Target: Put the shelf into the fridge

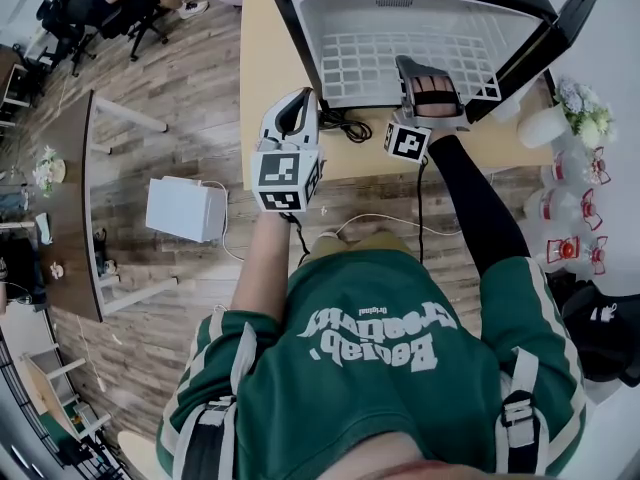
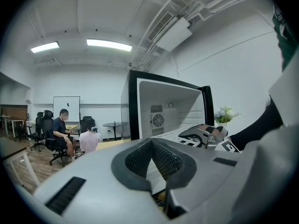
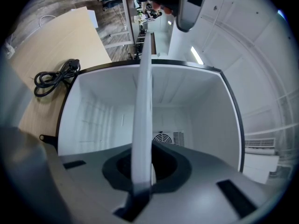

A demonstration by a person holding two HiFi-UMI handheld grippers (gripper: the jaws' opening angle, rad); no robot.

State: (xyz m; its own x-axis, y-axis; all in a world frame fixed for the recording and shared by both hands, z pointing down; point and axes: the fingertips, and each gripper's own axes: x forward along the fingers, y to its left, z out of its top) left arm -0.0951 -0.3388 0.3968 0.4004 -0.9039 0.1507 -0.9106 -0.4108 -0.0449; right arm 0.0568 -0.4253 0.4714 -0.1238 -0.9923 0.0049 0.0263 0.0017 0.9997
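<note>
Right claw level on shelf

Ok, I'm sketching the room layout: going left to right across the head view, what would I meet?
brown table → white box on the floor → left gripper → right gripper → vase of flowers

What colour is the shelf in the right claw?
White, an open grid shelf; the head view shows it best.
</note>
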